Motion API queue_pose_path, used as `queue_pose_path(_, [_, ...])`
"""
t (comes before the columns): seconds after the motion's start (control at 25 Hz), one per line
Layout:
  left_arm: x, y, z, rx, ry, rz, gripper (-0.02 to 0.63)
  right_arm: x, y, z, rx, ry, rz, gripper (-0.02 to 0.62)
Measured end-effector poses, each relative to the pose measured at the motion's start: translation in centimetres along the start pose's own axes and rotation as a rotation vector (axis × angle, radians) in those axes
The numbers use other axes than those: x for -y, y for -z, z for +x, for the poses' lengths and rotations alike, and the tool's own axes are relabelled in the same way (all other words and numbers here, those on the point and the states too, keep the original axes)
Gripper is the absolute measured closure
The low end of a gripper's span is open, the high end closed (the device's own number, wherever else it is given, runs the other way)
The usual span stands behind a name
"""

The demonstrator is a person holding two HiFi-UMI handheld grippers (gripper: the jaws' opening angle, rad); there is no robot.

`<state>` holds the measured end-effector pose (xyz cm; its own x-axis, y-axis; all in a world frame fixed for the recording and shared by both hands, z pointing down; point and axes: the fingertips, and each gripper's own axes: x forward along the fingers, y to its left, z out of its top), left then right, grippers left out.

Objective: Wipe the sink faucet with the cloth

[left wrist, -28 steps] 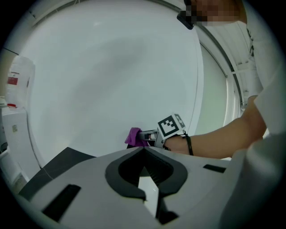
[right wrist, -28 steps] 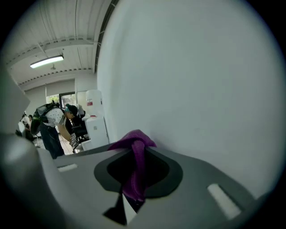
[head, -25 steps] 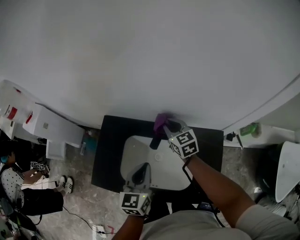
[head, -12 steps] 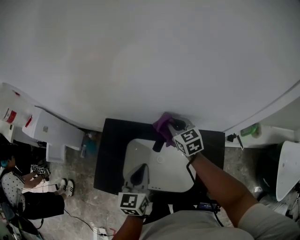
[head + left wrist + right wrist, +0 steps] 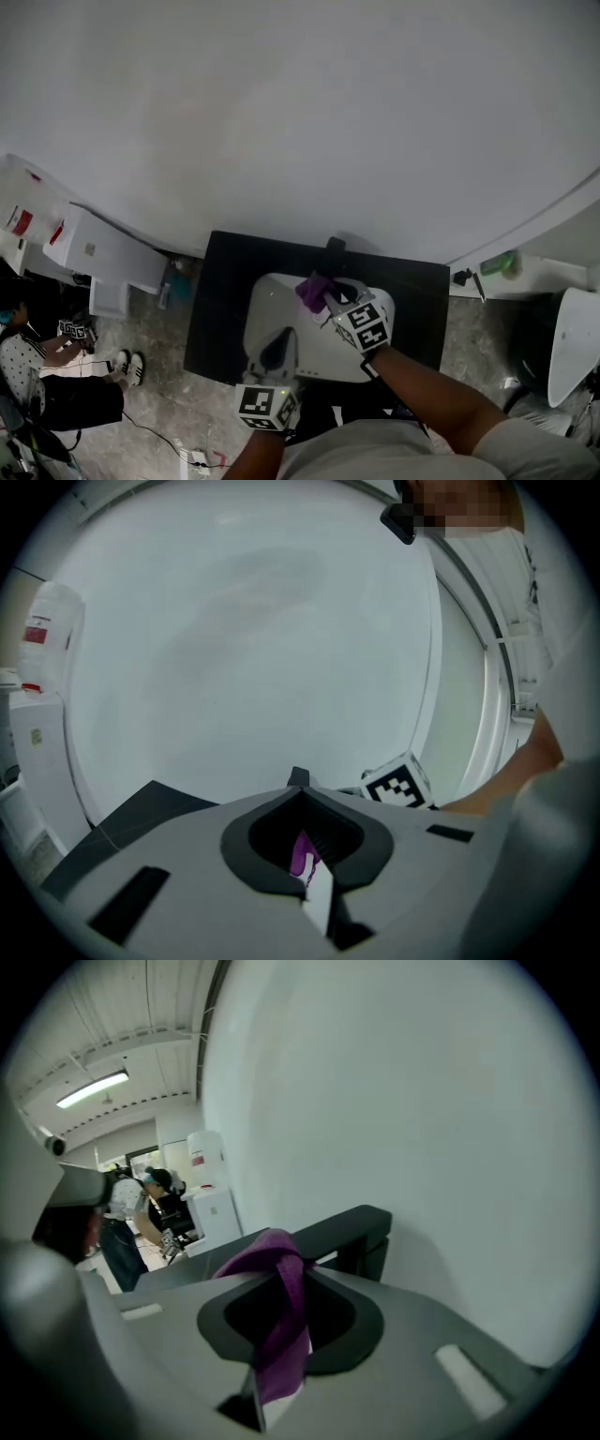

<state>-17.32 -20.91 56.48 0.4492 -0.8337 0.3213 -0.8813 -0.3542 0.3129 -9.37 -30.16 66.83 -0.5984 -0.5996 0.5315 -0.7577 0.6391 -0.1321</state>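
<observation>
Now gripping the purple cloth (image 5: 314, 290) in the right claw (image 5: 328, 300), pinched shut on a fold, with the rest bunched over the tips. Holding it above the back of the white sink (image 5: 267, 305), near the black faucet (image 5: 335, 247) and, from the head view, apart from it. Looking along that claw: cloth heaped up in front of the faucet's dark spout, hard to tell whether touching. Hanging the left claw (image 5: 279, 345) low at the sink's near edge, closed to a sliver, nothing pinched in it, aimed toward the faucet. Beneath it all, black worktop (image 5: 220, 300) hard against a plain white wall (image 5: 300, 112). Off at the left, on the floor, a seated person (image 5: 28, 366) near white cabinets (image 5: 94, 258).
</observation>
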Motion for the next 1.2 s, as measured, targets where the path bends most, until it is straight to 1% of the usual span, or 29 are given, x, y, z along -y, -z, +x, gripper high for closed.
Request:
queue_pose_path(0.04, [-0.1, -0.1, -0.1, 0.007, -0.008, -0.003, 0.6, 1.3, -0.4, 0.8, 0.001, 0.033, -0.002, 0.54])
queue_pose_path(0.08, [-0.3, -0.1, -0.2, 0.014, -0.019, -0.007, 0.6, 1.9, -0.6, 1.6, -0.007, 0.043, -0.007, 0.54])
queue_pose_path(0.16, [-0.4, -0.1, -0.6, 0.018, -0.031, -0.008, 0.6, 1.3, -0.4, 2.6, -0.02, 0.022, -0.018, 0.54])
queue_pose_path(0.24, [-0.3, -0.2, -0.8, 0.017, -0.029, -0.004, 0.6, -0.9, 0.3, 2.5, -0.034, -0.019, -0.043, 0.541])
queue_pose_path(0.36, [-0.4, -0.2, -1.1, 0.02, -0.028, -0.012, 0.6, -5.8, 2.9, 1.4, -0.101, -0.143, -0.092, 0.541])
queue_pose_path(0.4, [-0.4, -0.2, -1.3, 0.022, -0.029, -0.015, 0.6, -6.9, 3.6, 1.0, -0.114, -0.169, -0.105, 0.541])
queue_pose_path(0.44, [-0.3, -0.2, -1.4, 0.023, -0.03, -0.013, 0.6, -7.1, 3.6, 0.6, -0.103, -0.164, -0.114, 0.541])
queue_pose_path(0.48, [-0.3, -0.4, -1.6, 0.024, -0.03, -0.006, 0.6, -6.2, 3.0, 0.3, -0.073, -0.127, -0.119, 0.541])
queue_pose_path(0.56, [-0.4, -0.8, -1.8, 0.024, -0.03, 0.012, 0.6, -3.2, 0.8, 0.7, -0.013, -0.025, -0.115, 0.54])
queue_pose_path(0.64, [-0.4, -0.9, -2.0, 0.023, -0.036, 0.017, 0.6, -1.0, -0.4, 1.9, -0.02, 0.023, -0.119, 0.54])
queue_pose_path(0.68, [-0.4, -0.8, -2.1, 0.022, -0.039, 0.015, 0.6, -0.7, -0.4, 2.3, -0.033, 0.024, -0.142, 0.54])
queue_pose_path(0.76, [-0.4, -0.6, -2.3, 0.02, -0.046, 0.012, 0.6, -2.2, 0.3, 2.7, -0.045, -0.002, -0.226, 0.54])
queue_pose_path(0.8, [-0.5, -0.7, -2.3, 0.02, -0.049, 0.011, 0.6, -3.6, 1.0, 2.6, -0.055, -0.031, -0.262, 0.541])
queue_pose_path(0.84, [-0.5, -0.7, -2.3, 0.022, -0.049, 0.01, 0.6, -5.1, 2.1, 2.3, -0.075, -0.07, -0.275, 0.541])
queue_pose_path(0.88, [-0.6, -0.7, -2.2, 0.024, -0.049, 0.008, 0.6, -6.2, 3.5, 2.0, -0.102, -0.107, -0.261, 0.541])
queue_pose_path(0.92, [-0.6, -0.7, -2.1, 0.025, -0.047, 0.006, 0.6, -6.8, 4.8, 1.4, -0.122, -0.129, -0.224, 0.541])
queue_pose_path(0.96, [-0.5, -0.8, -2.0, 0.025, -0.043, 0.006, 0.6, -6.6, 5.6, 0.5, -0.124, -0.128, -0.176, 0.541])
queue_pose_path(1.0, [-0.4, -0.8, -1.9, 0.025, -0.038, 0.009, 0.6, -5.7, 5.7, -0.4, -0.108, -0.105, -0.129, 0.541])
queue_pose_path(1.04, [-0.3, -0.9, -1.9, 0.026, -0.032, 0.014, 0.6, -4.3, 4.9, -1.5, -0.075, -0.069, -0.088, 0.541])
queue_pose_path(1.12, [-0.2, -1.0, -1.7, 0.03, -0.021, 0.022, 0.6, -0.4, 1.3, -3.6, 0.03, 0.022, -0.038, 0.541])
queue_pose_path(1.2, [-0.3, -0.9, -1.5, 0.028, -0.017, 0.022, 0.6, 3.4, -3.2, -5.0, 0.141, 0.107, -0.022, 0.541])
